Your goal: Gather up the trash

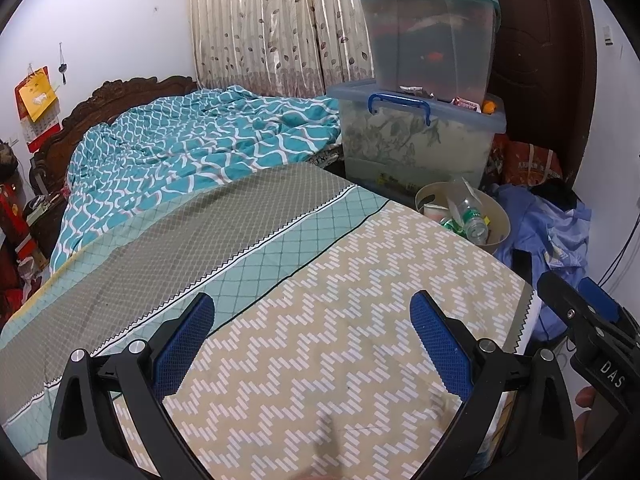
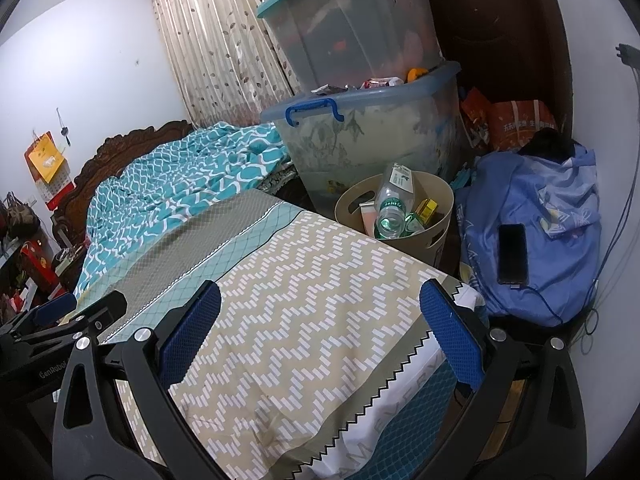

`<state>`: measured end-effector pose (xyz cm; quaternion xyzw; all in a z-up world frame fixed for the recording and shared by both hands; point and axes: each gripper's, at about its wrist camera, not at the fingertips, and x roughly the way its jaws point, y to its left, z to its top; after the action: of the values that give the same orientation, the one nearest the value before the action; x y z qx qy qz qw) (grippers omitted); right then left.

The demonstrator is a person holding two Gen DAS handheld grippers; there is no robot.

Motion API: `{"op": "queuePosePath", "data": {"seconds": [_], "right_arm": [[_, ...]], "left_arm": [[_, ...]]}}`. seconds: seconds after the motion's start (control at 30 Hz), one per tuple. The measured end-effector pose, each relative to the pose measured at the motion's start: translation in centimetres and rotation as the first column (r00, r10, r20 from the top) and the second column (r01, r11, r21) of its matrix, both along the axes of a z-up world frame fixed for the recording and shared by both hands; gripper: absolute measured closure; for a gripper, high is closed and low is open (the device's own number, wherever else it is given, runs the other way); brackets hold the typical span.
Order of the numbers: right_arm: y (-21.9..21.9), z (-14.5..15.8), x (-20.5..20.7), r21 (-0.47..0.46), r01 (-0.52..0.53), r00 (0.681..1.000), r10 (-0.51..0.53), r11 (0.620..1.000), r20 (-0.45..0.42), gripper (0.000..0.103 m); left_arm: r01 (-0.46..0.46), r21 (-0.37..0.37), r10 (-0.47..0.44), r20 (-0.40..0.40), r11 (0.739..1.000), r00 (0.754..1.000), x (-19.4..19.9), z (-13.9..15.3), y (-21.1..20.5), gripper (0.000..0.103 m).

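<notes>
I'm seeing the beige bin [image 2: 438, 216] sitting on the floor just beside the bed corner, holding a clear plastic bottle [image 2: 390, 204] leaning neck-down among other trash.

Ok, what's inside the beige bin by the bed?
The beige bin holds a clear plastic bottle, a gold box, a pale carton and something green. Anything beneath them is hidden.

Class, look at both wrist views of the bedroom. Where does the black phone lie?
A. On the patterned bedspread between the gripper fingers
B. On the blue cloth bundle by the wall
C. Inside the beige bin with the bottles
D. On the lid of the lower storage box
B: in the right wrist view the phone lies flat on the blue cloth bundle, right of the beige bin, with a cable plugged in.
</notes>
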<state>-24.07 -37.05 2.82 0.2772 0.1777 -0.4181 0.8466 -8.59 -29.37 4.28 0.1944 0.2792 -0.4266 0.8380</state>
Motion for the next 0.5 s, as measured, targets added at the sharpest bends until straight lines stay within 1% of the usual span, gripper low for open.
{"op": "queuePosePath", "data": {"seconds": [0.5], "right_arm": [[-0.18,-0.22,0.26,0.012,-0.003,1.000,0.003,1.000,-0.009,0.004]], "left_arm": [[-0.004,0.014,0.004,-0.013,1.000,1.000,0.30,-0.84,0.04,0.009]]}}
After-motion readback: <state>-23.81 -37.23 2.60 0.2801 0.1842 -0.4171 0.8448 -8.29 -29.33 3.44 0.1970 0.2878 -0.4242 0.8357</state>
